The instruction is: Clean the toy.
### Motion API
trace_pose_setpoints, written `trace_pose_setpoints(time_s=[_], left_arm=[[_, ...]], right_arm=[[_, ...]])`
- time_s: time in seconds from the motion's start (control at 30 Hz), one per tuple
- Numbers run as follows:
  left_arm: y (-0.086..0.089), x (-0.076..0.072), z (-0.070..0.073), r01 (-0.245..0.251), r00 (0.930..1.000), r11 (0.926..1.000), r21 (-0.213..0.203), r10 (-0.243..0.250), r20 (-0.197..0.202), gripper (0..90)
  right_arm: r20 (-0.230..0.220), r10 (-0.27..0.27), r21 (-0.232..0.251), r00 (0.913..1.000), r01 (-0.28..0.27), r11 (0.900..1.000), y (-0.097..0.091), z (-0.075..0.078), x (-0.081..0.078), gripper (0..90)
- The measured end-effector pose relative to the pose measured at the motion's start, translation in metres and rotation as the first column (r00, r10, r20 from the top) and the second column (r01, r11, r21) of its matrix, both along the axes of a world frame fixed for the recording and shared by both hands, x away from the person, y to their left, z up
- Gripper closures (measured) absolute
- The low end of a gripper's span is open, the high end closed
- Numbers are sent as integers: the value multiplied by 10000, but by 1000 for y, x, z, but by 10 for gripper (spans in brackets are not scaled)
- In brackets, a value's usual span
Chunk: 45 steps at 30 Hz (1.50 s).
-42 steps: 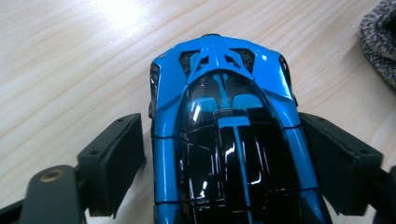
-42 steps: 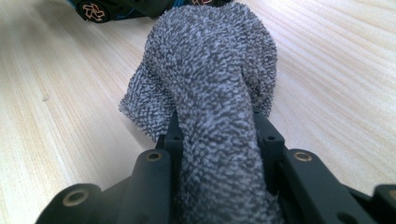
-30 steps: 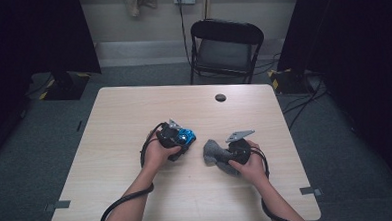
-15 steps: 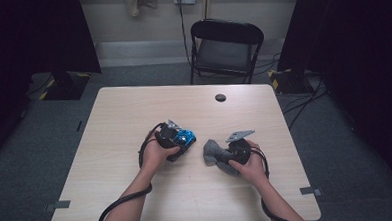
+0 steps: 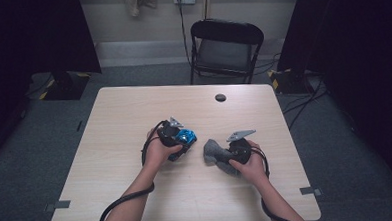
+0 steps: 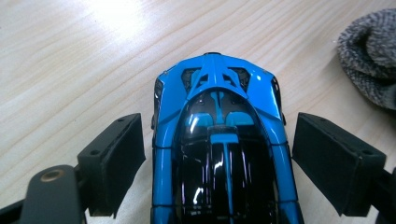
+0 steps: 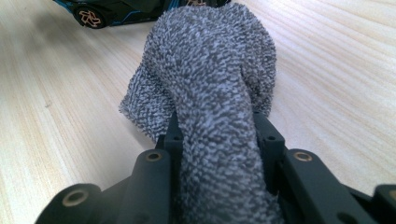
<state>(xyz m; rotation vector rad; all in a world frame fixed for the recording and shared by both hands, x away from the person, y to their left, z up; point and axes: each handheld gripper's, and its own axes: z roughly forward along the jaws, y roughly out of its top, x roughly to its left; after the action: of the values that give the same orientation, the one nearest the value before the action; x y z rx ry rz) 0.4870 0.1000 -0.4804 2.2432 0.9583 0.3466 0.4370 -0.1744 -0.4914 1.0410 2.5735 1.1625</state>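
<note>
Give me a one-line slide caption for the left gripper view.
Open left tool straddling a glossy blue-and-black toy car on the pale wooden table, pads clear of its sides.

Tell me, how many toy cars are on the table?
1. The blue toy car stands near the table's middle, between the open jaws of the left gripper, beside the grey cloth.

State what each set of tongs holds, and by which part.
The right tongs are shut on the grey cloth, pinching a bunched fold. The left tongs hold nothing: their jaws have just opened and stand clear on either side of the blue toy car.
</note>
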Motion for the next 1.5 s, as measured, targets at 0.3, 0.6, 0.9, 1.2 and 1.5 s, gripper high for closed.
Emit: trace_pose_setpoints(time_s=[0.3,0.6,0.9,1.2,1.5], left_arm=[[-7,5,-13,-193,9998,9998,-64,193,-25,160],[-5,3,-13,-100,9999,9999,13,99,93,188],[7,-4,-10,-111,9995,9999,51,113,-280,190],[4,-5,-8,102,9994,9993,353,-91,-320,240],[2,-5,-7,-29,9992,9992,407,46,-395,258]], right_arm=[[-24,4,-5,10000,-4,10000,0,0,0,662],[-22,-16,12,10000,16,10000,0,0,0,662],[-36,-2,5,10000,2,10000,0,0,1,661],[-34,-42,-11,10000,42,10000,0,0,0,661],[23,-46,-53,10000,46,10000,1,0,0,661]])
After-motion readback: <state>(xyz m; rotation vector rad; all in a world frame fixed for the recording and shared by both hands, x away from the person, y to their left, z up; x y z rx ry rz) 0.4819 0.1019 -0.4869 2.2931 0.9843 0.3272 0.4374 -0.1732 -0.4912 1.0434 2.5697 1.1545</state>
